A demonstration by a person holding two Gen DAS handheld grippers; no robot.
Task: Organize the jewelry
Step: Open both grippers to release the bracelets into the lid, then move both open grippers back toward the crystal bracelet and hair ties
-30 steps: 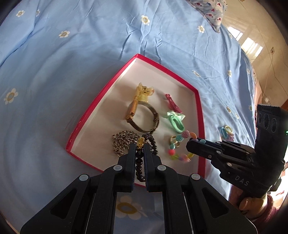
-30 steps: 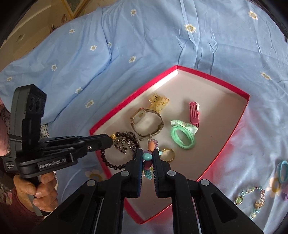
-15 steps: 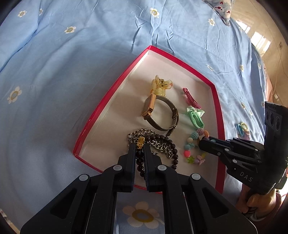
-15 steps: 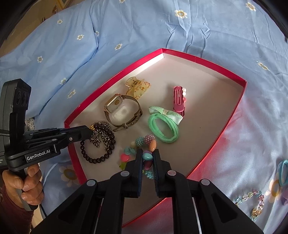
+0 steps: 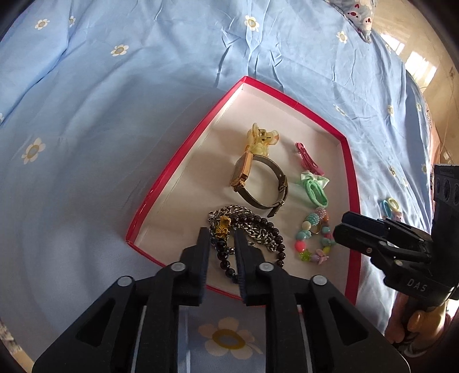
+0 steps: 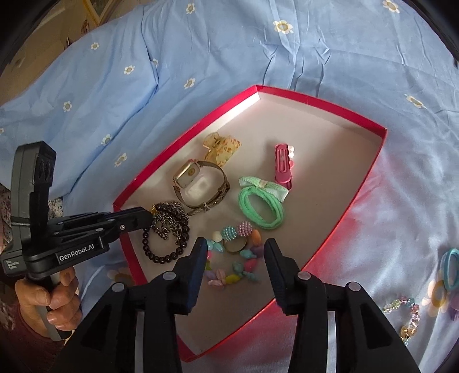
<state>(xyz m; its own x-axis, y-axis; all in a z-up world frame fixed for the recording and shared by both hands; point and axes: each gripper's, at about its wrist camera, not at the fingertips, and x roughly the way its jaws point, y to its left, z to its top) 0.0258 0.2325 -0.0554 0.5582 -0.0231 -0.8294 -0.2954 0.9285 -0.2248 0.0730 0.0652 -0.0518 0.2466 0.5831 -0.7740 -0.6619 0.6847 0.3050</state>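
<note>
Jewelry in red tray (image 6: pixel 183 143): watch (image 6: pixel 198 183), bead bracelets beneath both opening, empty claws.

Red-rimmed tray (image 6: pixel 373 160) on blue bedding, holding watch (image 6: pixel 200 183), black bead bracelet (image 6: pixel 166 244), pastel bead bracelet (image 6: pixel 235 258), green hair tie (image 6: pixel 261 209)

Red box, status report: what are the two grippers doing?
Left gripper opening over black bracelet. Right gripper opening, bead bracelet lying loose in red box. Nothing in the way.

A blue daisy-print bedsheet (image 5: pixel 120 120) covers the bed, a patterned pillow (image 5: pixel 355 13) at its far corner.
</note>
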